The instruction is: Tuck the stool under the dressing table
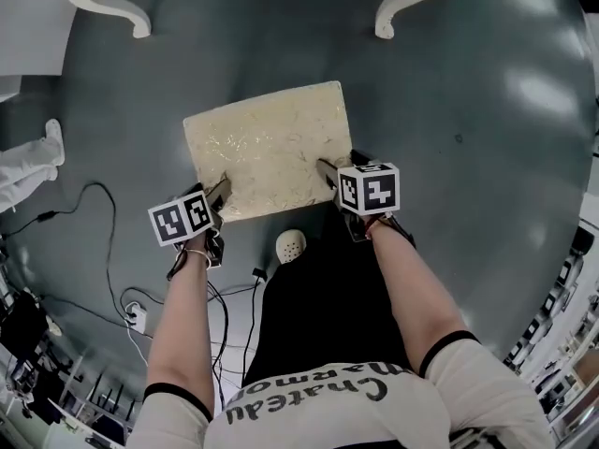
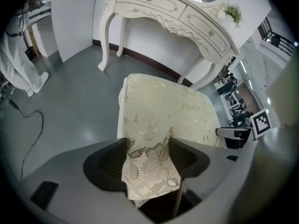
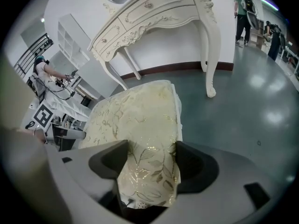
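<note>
Stool (image 1: 270,148) on floor (image 1: 468,92): jaws of left gripper (image 1: 221,191) pinch its near left corner; right gripper (image 1: 327,170), its right.

Bright, probably overhead light; soft glare on the floor (image 1: 533,92); all 3 views fisheye-warped, edges dark.

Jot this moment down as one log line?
phase: gripping stool | left gripper: shut on near corner | right gripper: shut on near corner | stool: short of dressing table, not tucked
</note>
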`<state>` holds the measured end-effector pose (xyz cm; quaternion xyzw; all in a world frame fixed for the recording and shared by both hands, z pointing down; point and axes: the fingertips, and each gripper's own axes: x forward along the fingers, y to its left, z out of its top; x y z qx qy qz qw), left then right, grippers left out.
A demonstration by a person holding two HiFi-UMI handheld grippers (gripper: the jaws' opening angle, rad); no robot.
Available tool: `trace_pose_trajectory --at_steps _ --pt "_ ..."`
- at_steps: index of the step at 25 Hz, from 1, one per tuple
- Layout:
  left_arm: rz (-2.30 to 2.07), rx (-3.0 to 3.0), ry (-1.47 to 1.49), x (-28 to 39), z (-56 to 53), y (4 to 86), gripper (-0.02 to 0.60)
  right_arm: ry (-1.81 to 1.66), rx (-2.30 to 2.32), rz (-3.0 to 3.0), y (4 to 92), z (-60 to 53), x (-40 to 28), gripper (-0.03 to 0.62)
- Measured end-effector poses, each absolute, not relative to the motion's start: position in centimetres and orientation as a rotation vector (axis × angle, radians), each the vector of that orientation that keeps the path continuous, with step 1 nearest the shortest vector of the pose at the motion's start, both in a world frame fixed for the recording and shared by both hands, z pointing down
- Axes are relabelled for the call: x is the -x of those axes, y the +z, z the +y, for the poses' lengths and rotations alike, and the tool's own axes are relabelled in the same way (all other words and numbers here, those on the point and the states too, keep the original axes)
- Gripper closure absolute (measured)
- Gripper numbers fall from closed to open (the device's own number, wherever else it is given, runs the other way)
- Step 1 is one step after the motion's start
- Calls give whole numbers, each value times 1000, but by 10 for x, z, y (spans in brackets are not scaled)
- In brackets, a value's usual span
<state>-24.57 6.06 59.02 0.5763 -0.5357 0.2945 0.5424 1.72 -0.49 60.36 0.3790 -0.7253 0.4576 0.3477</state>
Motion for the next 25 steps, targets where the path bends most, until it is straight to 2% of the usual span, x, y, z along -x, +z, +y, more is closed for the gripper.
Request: trace_pose_trajectory --at_steps 8,25 --pt "-1403 -1279 539 218 26 591 290 1103 -879 -1936 604 -77 -35 263" --pt "-1526 -1339 392 173 -142 589 290 1056 -939 -2029 604 -256 -77 264"
